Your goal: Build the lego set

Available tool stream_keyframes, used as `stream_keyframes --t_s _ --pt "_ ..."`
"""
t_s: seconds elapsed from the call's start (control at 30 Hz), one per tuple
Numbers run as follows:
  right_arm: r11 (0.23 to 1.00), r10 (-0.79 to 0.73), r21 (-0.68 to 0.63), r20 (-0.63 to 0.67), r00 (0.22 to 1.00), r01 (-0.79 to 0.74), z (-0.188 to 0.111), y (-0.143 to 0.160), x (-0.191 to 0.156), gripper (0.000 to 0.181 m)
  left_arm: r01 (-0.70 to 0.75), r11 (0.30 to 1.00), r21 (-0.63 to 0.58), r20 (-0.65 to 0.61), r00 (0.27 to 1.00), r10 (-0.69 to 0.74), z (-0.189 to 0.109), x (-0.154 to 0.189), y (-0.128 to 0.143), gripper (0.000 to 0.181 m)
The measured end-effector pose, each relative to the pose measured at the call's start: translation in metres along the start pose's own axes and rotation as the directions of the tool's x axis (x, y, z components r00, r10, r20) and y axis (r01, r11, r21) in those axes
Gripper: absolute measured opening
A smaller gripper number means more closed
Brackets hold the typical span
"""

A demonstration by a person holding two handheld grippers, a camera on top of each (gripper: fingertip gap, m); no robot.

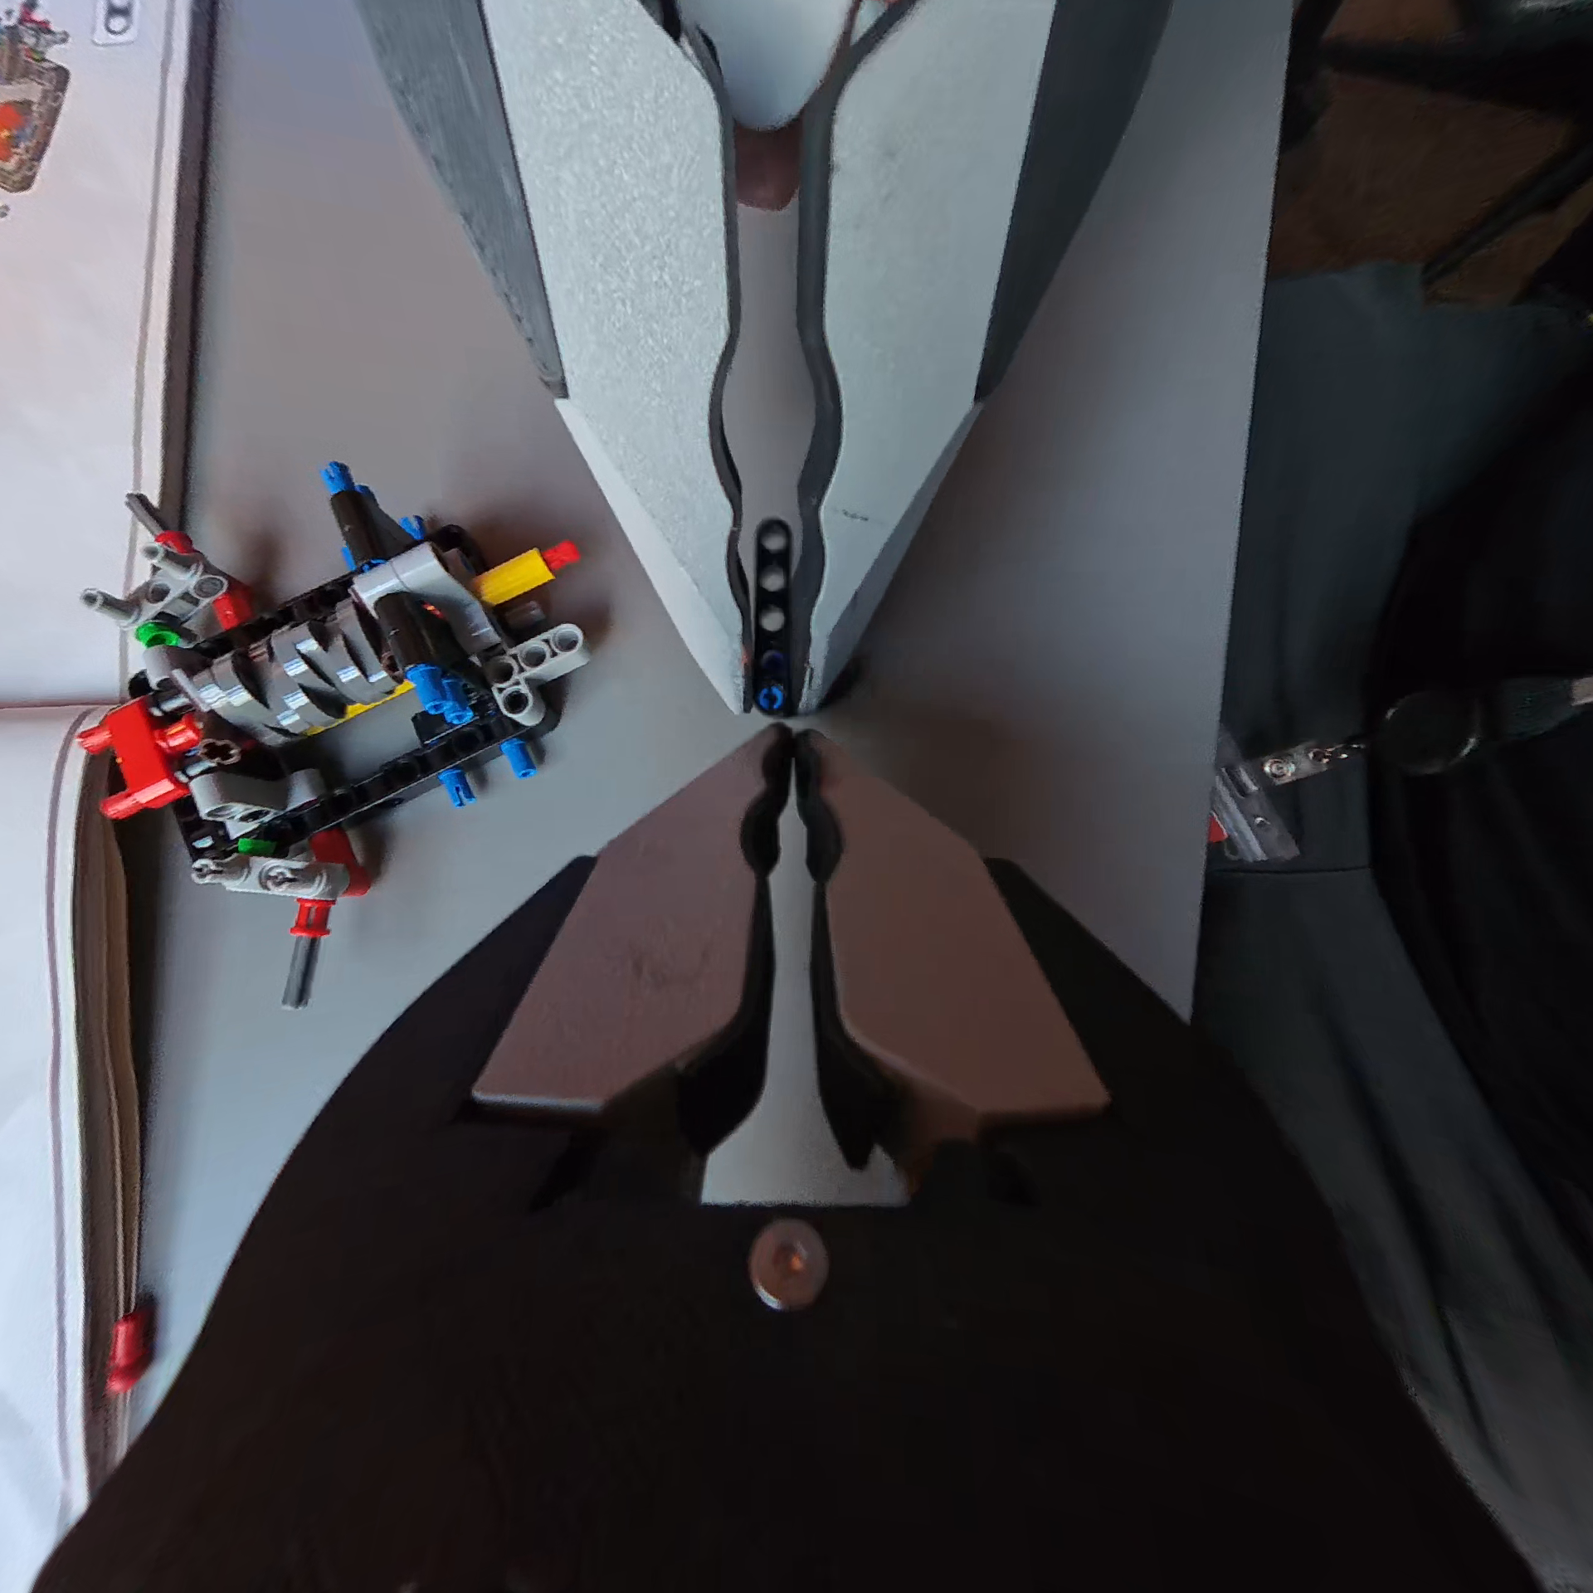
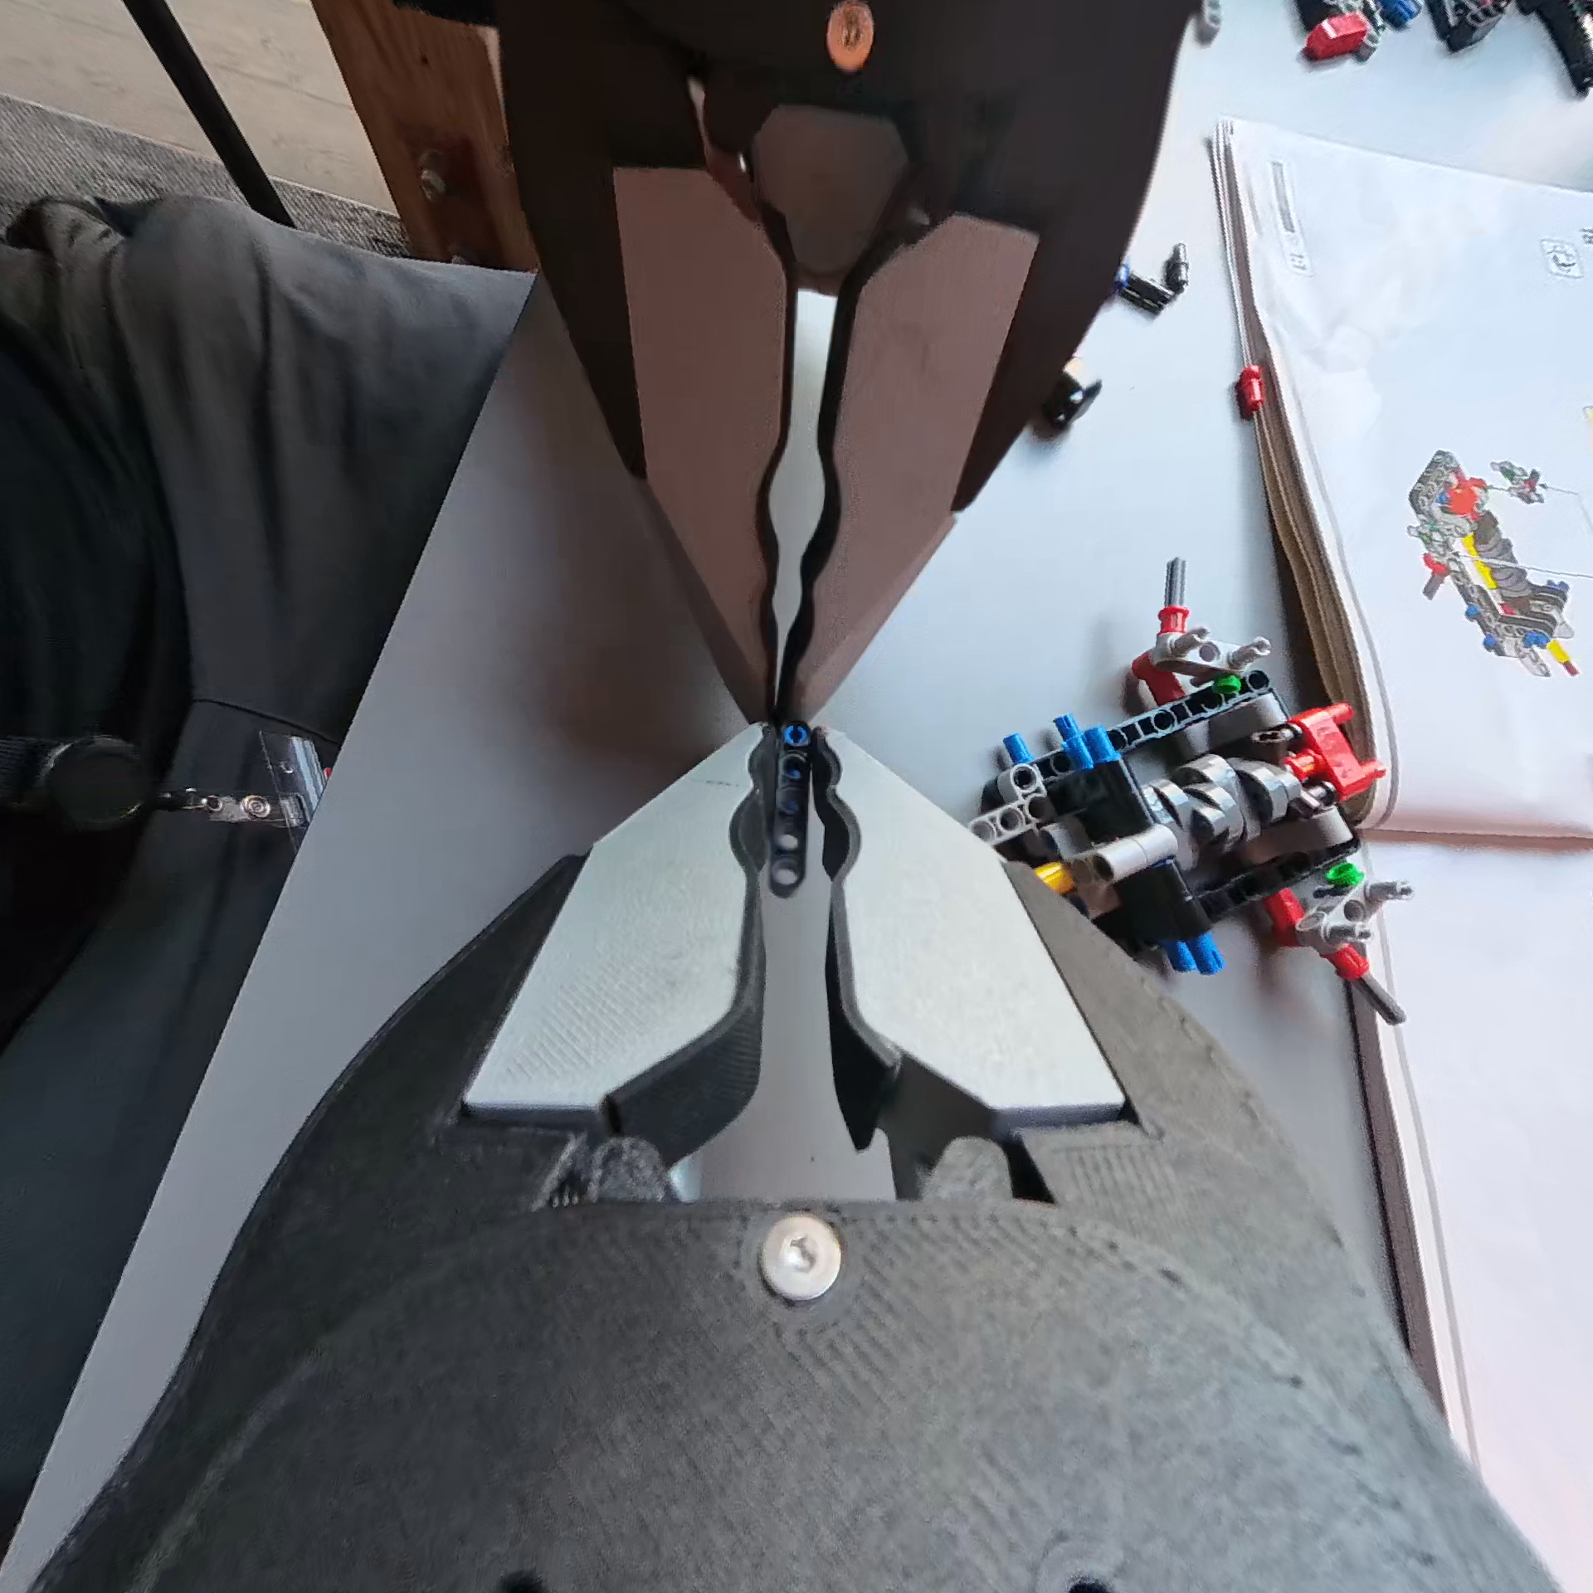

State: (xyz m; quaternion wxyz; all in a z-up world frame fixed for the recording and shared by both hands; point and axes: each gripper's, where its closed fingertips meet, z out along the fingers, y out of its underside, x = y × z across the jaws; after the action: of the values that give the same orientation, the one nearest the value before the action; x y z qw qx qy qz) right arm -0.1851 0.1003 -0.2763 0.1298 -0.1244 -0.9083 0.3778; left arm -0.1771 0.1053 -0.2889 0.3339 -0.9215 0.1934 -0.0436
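Note:
My right gripper (image 2: 795, 734), with grey fingers, is shut on a thin black beam with holes (image 2: 786, 819), held above the grey table. A blue pin (image 2: 794, 735) sits in the beam's end hole at the fingertips. My left gripper (image 1: 789, 740), with brown fingers, is shut, and its tips meet the right gripper's tips at the pin end of the beam (image 1: 771, 595). I cannot tell if it grips the pin (image 1: 771, 696). The partly built lego model (image 1: 345, 690) lies on the table to the side; it also shows in the right wrist view (image 2: 1207, 819).
An open instruction booklet (image 2: 1422, 431) lies beside the model. A loose red piece (image 2: 1250, 390) and small black pieces (image 2: 1146, 284) lie near it, with more parts at the far corner (image 2: 1465, 17). A seated person's dark clothing (image 2: 129, 517) is just beyond the table edge (image 2: 414, 603). Only a small space, under 4 cm, lies between the two pairs of fingers. Both grippers' tips are roughly 20 cm from the loose red piece (image 2: 1250, 390). Look for it in the left wrist view (image 1: 133, 1346) too.

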Motion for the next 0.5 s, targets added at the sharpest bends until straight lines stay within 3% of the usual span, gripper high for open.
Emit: stream_keyframes --t_s 0.03,0.23,0.4,0.5 --pt "1.000 -0.003 -0.001 0.003 1.000 0.003 0.000 -0.001 -0.001 0.005 -0.007 1.000 -0.009 0.007 1.000 0.007 0.003 0.000 0.003 0.000" --pt "1.000 0.008 0.013 0.008 1.000 -0.008 0.001 -0.001 -0.001 0.005 -0.002 1.000 -0.025 0.025 1.000 0.002 0.002 -0.004 0.006 0.001" --pt "1.000 0.002 0.018 -0.018 1.000 -0.001 -0.002 0.003 0.000 0.006 0.017 0.999 0.032 0.036 0.999 -0.018 -0.007 -0.005 -0.003 0.006" --pt "0.999 0.008 0.039 -0.022 1.000 -0.007 -0.006 0.000 0.000 0.015 0.023 1.000 0.011 0.037 0.999 -0.024 -0.002 -0.005 0.002 0.009"
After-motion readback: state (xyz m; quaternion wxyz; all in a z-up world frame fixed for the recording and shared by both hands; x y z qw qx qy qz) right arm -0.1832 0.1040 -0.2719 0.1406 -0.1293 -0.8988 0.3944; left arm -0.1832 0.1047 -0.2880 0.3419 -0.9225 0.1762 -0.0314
